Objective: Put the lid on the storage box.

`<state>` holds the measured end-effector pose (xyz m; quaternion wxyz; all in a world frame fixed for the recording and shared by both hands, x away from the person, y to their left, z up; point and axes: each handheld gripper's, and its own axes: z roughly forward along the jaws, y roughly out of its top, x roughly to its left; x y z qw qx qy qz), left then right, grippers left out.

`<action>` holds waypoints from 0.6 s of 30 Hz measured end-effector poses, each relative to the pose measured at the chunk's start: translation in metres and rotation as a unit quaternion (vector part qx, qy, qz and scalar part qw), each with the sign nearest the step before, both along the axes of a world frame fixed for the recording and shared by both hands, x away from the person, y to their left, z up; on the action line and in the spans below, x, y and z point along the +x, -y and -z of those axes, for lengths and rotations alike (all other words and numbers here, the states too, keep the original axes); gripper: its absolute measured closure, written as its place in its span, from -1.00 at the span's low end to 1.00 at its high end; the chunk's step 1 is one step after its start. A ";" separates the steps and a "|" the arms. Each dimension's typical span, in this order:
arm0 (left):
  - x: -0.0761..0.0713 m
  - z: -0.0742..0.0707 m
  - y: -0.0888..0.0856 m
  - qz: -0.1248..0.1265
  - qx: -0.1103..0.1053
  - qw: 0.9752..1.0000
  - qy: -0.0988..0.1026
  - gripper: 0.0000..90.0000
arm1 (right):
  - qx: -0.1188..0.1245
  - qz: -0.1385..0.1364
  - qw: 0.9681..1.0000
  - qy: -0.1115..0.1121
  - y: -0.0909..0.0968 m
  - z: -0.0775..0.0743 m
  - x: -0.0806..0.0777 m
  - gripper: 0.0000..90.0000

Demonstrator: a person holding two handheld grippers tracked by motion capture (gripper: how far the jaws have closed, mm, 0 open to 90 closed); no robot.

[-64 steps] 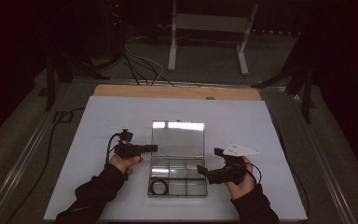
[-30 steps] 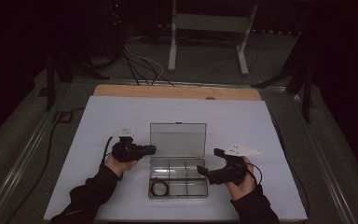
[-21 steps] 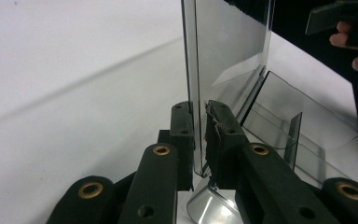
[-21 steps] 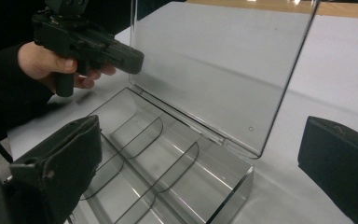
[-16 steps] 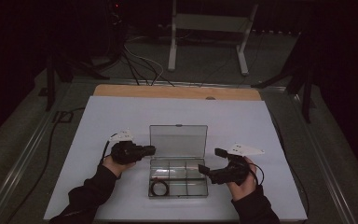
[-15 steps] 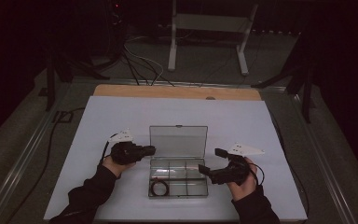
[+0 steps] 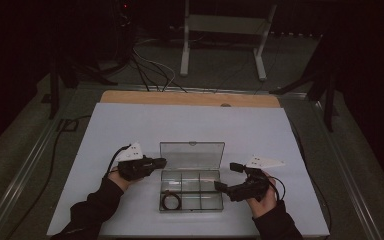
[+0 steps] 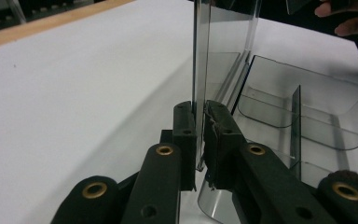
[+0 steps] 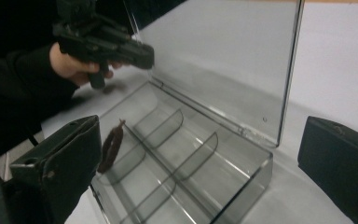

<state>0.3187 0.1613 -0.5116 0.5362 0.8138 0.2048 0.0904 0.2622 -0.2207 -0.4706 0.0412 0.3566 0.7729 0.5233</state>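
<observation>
A clear plastic compartment box [image 7: 192,209] sits on the white table near the front, its hinged lid [image 7: 192,155] standing up behind the tray. My left gripper [image 7: 161,161] is shut on the lid's left edge; in the left gripper view the pads [image 8: 185,126] pinch the thin clear lid [image 8: 223,42] between them. My right gripper [image 7: 226,176] is open at the box's right end, touching nothing. In the right gripper view its wide jaws frame the box [image 9: 242,186] and the lid [image 9: 223,60]. A dark ring [image 7: 170,201] lies in the front left compartment, the same ring [image 9: 112,147] near the left jaw.
The white table cover [image 7: 130,125] ends in a wooden strip [image 7: 190,98] at the far edge. Beyond it stand a metal frame [image 7: 185,60] and loose cables [image 7: 150,65] on a dark floor. Metal rails [image 7: 25,165] run along both sides.
The lid, which lay tipped farther back two seconds ago, now stands more upright, and the left gripper holding it has come a little nearer. The right gripper has stayed put.
</observation>
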 end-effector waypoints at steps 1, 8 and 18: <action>-0.001 0.000 0.000 0.003 0.004 1.000 0.009 0.89 | -0.004 -0.005 1.000 0.003 0.000 0.001 -0.001 -1.00; -0.003 0.001 0.000 0.009 0.008 1.000 0.025 0.89 | 0.005 -0.011 1.000 -0.008 0.002 0.003 -0.003 -1.00; -0.010 0.000 0.000 0.020 0.027 0.997 0.068 0.89 | 0.008 -0.029 0.999 -0.025 -0.003 0.006 -0.004 -1.00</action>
